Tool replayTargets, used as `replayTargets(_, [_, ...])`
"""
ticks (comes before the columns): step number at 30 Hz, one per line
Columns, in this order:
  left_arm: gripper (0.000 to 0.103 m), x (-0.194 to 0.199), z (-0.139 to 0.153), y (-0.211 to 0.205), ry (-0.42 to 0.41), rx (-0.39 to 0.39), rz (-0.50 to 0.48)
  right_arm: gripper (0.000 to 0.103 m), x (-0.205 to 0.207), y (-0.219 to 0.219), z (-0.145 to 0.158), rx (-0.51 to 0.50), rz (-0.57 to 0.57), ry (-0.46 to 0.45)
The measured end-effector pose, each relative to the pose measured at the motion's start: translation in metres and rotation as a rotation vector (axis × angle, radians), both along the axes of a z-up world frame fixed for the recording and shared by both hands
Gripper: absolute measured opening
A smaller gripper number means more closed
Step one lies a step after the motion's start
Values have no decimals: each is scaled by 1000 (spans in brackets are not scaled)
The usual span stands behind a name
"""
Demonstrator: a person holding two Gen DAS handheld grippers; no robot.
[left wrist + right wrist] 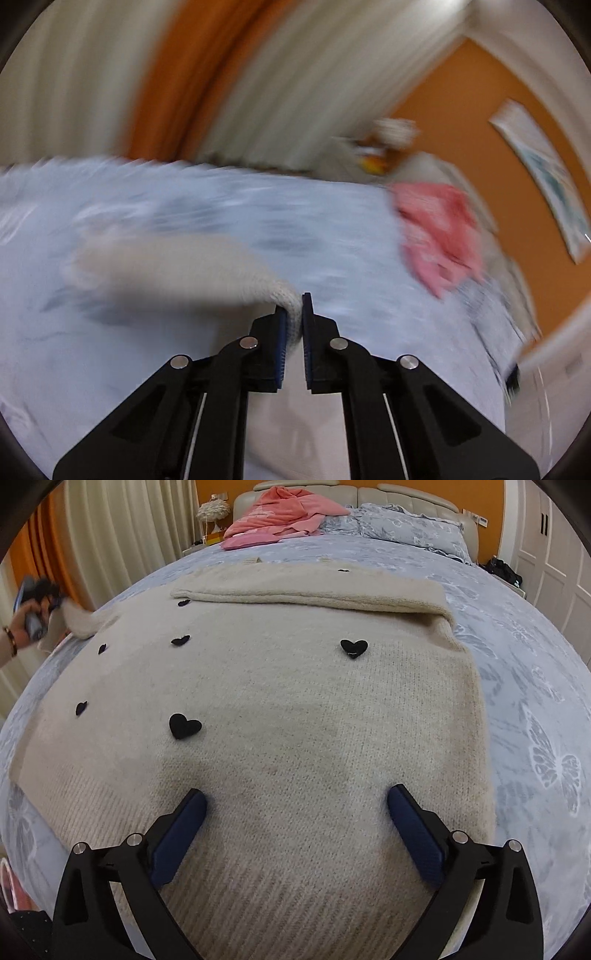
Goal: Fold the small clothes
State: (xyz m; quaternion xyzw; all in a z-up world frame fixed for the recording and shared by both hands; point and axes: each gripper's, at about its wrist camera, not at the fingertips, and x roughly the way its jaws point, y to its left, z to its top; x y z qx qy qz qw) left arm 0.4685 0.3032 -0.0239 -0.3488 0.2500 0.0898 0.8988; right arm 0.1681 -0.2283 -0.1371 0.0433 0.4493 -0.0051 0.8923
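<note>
A cream knit sweater with black heart patches lies flat on the bed. One sleeve is folded across its upper part. My right gripper hovers open just above the sweater's ribbed hem, nothing between its blue pads. At the far left of that view a hand holds my left gripper, blurred, with the other sleeve lifted off the bed. In the left wrist view, my left gripper is shut on that sleeve's cuff, and the sleeve trails away to the left, blurred.
The blue butterfly-print bedsheet surrounds the sweater. A pink garment and pillows lie by the headboard; the pink garment also shows to the left gripper's right. Curtains hang left, white cupboard doors stand right.
</note>
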Motion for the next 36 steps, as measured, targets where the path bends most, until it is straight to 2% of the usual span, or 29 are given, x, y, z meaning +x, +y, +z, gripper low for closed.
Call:
replayTargets(2, [6, -4, 36, -57, -87, 38, -156, 98, 0, -1, 0, 12, 2, -1])
replayTargets(3, [6, -9, 51, -89, -163, 55, -235, 98, 0, -1, 0, 15, 2, -2])
replayTargets(6, [8, -28, 68, -194, -225, 73, -500, 98, -1, -3, 2, 35, 3, -6])
replayTargets(8, [11, -46, 48, -263, -188, 49, -666, 98, -2, -6, 3, 53, 4, -11])
replayTargets(9, [22, -57, 24, -301, -127, 43, -749, 98, -2, -7, 3, 62, 4, -14])
replayTargets(10, [29, -64, 7, -322, -75, 46, -782, 98, -3, -9, 3, 79, 4, -18])
replayTargets(11, [50, -73, -14, -340, -7, 46, -803, 98, -3, -11, 4, 93, 5, -22])
replayTargets(12, [55, -85, -38, -354, 67, 32, -790, 98, -4, -13, 4, 106, 6, -25])
replayTargets(13, [55, -94, -51, -357, 94, 1, -767, 98, -5, -15, 5, 122, 6, -30])
replayTargets(16, [62, -118, -77, -344, 124, -98, -696, 98, -6, -19, 6, 153, 7, -37])
replayTargets(19, [64, -126, -80, -312, 112, -128, -609, 98, -6, -20, 12, 175, 2, -40])
replayTargets(21, [71, -122, -75, -280, 80, -149, -553, 98, -2, -23, 20, 219, -27, -38])
replayTargets(23, [78, -105, -69, -253, 65, -174, -500, 98, 23, -23, 34, 289, -43, -34])
replayTargets(24, [80, -95, -70, -240, 69, -196, -466, 98, 36, -21, 42, 286, -42, -44])
replayTargets(27, [80, -64, -84, -208, 107, -307, -380, 97, 95, 7, 79, 184, 43, -123])
replayTargets(30, [79, -40, -103, -185, 137, -424, -291, 87, 166, 69, 98, -26, 225, -155])
replayTargets(33, [78, -28, -114, -175, 138, -498, -265, 83, 219, 116, 82, -115, 348, -78])
replayTargets(35, [78, -19, -119, -174, 151, -503, -284, 81, 245, 136, 61, -153, 381, -7])
replayTargets(36, [78, -16, -120, -176, 159, -498, -293, 70, 258, 144, 45, -166, 394, 44])
